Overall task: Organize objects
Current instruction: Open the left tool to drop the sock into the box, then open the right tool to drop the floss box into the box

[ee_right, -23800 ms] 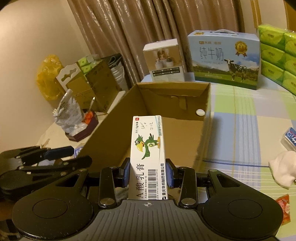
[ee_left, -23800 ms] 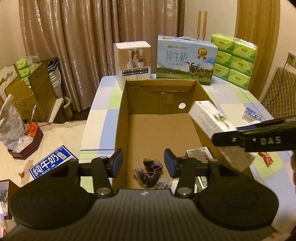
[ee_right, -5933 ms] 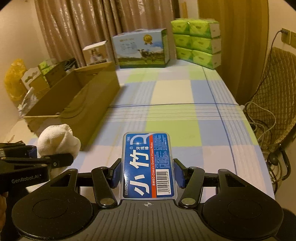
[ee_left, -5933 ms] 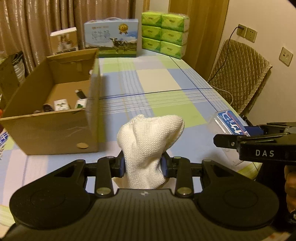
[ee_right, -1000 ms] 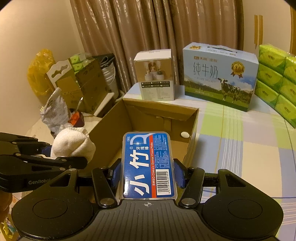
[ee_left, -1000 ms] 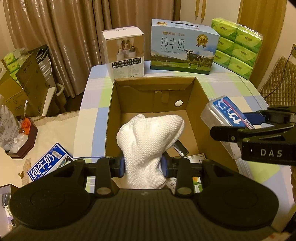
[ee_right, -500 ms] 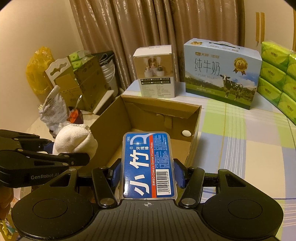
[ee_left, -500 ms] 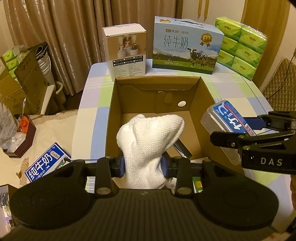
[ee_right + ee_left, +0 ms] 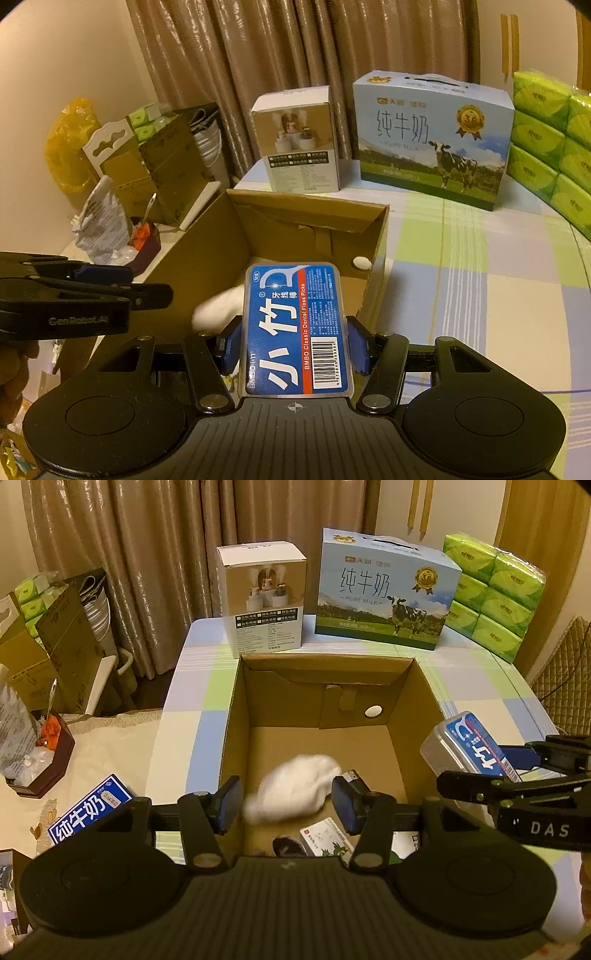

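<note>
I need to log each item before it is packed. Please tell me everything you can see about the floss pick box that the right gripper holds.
The floss pick box is a flat, clear plastic case with rounded corners. Its blue label carries white Chinese characters, a red stripe reading "BMBO Classic Dental Floss Picks" and a barcode. The right gripper clamps its two long sides, label facing the camera. It is held in the air by the right wall of the cardboard box, touching nothing else visible.

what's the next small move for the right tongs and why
Probably move the right tongs a little left over the cardboard box and open them. They are shut on the floss pick case, which sits above the box's right wall, while the left tongs are open and the white cloth is blurred inside.
</note>
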`<action>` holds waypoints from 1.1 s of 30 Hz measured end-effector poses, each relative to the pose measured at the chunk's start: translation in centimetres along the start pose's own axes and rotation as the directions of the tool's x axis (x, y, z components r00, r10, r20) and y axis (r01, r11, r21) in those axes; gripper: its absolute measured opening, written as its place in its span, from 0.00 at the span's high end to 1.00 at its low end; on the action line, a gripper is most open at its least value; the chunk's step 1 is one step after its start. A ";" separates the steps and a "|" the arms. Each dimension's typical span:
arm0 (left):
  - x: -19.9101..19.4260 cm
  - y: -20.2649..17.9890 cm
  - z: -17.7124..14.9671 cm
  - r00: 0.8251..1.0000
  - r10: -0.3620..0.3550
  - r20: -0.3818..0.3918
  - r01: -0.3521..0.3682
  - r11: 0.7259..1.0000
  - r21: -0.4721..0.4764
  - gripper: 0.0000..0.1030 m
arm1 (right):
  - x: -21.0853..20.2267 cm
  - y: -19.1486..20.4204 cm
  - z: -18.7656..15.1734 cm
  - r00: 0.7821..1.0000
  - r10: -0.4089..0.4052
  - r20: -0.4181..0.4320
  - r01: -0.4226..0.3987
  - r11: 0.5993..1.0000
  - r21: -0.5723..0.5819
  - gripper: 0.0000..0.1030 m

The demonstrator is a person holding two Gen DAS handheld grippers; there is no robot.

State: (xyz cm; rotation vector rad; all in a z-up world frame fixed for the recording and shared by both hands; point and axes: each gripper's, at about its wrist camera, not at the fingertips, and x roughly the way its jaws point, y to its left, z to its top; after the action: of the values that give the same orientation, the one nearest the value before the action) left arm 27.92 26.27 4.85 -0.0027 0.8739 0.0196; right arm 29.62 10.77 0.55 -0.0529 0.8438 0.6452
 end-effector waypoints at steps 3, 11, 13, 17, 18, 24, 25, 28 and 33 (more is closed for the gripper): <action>-0.5 -0.1 -0.4 1.000 0.004 0.001 -0.004 1.000 0.002 0.54 | -0.2 0.0 -0.2 1.000 0.006 -0.004 -0.006 1.000 0.008 0.48; -1.5 -0.3 -1.6 0.999 0.042 -0.014 -0.042 0.999 0.028 0.47 | -0.9 0.6 0.0 1.000 0.023 0.005 -0.023 1.000 0.013 0.48; -1.7 -0.4 -1.8 0.999 0.041 -0.018 -0.041 0.999 0.029 0.47 | -1.1 0.8 0.1 1.000 0.025 0.009 -0.025 1.000 0.012 0.48; -2.1 -0.6 -2.2 0.999 0.042 -0.020 -0.041 0.999 0.035 0.46 | -1.5 1.3 0.3 1.000 0.028 0.013 -0.028 1.000 0.009 0.48; -2.2 -0.7 -2.2 0.999 0.040 -0.020 -0.039 0.999 0.034 0.46 | -1.6 1.3 0.3 0.999 0.029 0.014 -0.030 1.000 0.009 0.48; -2.5 -0.7 -2.3 0.999 0.038 -0.017 -0.037 0.999 0.037 0.46 | -1.6 1.5 0.3 1.000 0.028 0.013 -0.028 1.000 0.009 0.48; -2.5 -0.7 -2.3 0.999 0.038 -0.017 -0.038 0.999 0.036 0.46 | -1.6 1.4 0.3 1.000 0.028 0.013 -0.028 1.000 0.008 0.48; -2.6 -0.6 -2.3 0.999 0.040 -0.016 -0.039 0.999 0.037 0.46 | -1.6 1.4 0.2 0.999 0.031 0.012 -0.031 0.999 0.008 0.48; -2.5 -0.5 -2.3 0.999 0.042 -0.015 -0.041 0.998 0.040 0.45 | -1.3 1.6 0.3 1.000 0.031 0.007 -0.031 0.999 0.017 0.48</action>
State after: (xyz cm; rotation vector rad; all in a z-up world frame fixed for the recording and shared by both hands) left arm 24.53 25.75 5.32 0.0528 0.8896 0.0408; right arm 28.36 11.49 1.95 -0.0225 0.8449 0.6668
